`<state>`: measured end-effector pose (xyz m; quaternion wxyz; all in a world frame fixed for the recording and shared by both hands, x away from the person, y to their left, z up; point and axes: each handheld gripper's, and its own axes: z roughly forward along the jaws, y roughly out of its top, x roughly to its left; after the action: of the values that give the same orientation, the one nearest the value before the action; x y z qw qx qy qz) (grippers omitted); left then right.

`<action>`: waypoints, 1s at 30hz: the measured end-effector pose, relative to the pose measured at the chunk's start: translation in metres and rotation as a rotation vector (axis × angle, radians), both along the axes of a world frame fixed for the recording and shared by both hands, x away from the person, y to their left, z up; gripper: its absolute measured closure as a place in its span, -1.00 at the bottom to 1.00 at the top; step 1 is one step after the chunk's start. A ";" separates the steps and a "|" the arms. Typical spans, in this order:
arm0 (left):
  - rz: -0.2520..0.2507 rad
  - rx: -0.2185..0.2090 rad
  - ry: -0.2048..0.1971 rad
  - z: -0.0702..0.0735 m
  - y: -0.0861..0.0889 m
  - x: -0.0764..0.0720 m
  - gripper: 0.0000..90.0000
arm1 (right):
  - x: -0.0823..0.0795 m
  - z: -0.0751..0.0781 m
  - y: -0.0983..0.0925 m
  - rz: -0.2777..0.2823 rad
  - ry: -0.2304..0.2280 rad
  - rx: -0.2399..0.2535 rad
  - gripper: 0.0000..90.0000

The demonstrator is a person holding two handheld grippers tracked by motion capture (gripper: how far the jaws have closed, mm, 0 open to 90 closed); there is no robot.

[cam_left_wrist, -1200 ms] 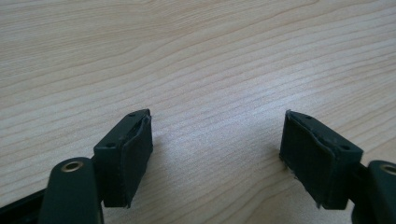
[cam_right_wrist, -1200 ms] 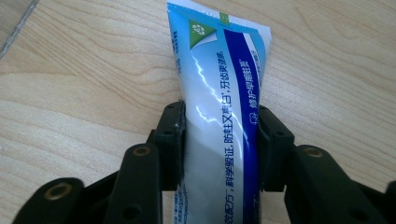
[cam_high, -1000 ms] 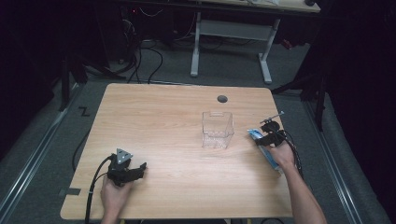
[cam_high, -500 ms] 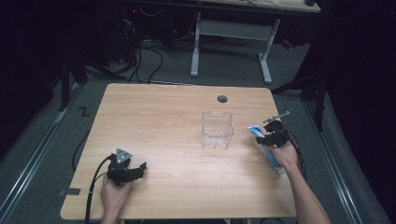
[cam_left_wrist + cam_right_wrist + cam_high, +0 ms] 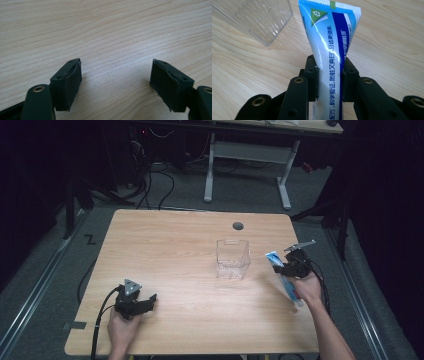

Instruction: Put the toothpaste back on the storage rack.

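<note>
Toothpaste tube point(image 5: 283, 275) lies clamped in the right gripper point(image 5: 289, 268), just beside the clear plastic box point(image 5: 233, 259) in the high view, on the side toward the table's point(image 5: 175, 240) right edge. Well away from the box, toward the near left corner, the left gripper point(image 5: 142, 301) rests in the person's left hand point(image 5: 121, 329) with nothing in it. Bare wood lies between the box and that gripper, so there is open room for moving; on the tube's side the table edge is near.

Along the left gripper view, the two black pads point(image 5: 70, 82) stand wide apart over plain tabletop.

From the right gripper view, the jaws pinch the blue-and-white tube across its middle, its flat crimped end pointing up and away, with a corner of the box just beside it. It looks light, soft and glossy, likely to dent or slip under a hard squeeze; the flatter part toward the crimp seems the safest place to hold.
</note>
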<state>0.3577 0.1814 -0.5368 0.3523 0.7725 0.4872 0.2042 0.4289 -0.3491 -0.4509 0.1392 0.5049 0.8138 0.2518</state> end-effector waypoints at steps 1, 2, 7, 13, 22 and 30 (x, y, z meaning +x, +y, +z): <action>0.000 0.000 0.000 0.000 0.000 0.000 -0.43 | -0.001 0.001 0.001 0.003 -0.005 0.004 0.61; 0.000 0.000 0.000 0.000 0.000 0.000 -0.43 | -0.002 0.002 0.001 0.006 -0.009 0.008 0.61; 0.000 -0.001 0.000 0.000 0.000 0.000 -0.43 | -0.008 0.009 0.005 0.024 -0.036 0.027 0.61; -0.002 -0.001 0.001 0.000 0.000 -0.001 -0.43 | -0.015 0.016 0.006 0.033 -0.060 0.051 0.61; -0.004 0.001 0.000 0.000 0.000 -0.001 -0.45 | -0.019 0.017 0.014 0.037 -0.075 0.052 0.61; -0.005 0.001 0.002 0.000 0.000 -0.001 -0.45 | -0.023 0.022 0.021 0.057 -0.108 0.086 0.60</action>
<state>0.3565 0.1812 -0.5368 0.3519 0.7741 0.4855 0.2030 0.4059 -0.3279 -0.4294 0.1541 0.4725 0.8077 0.3173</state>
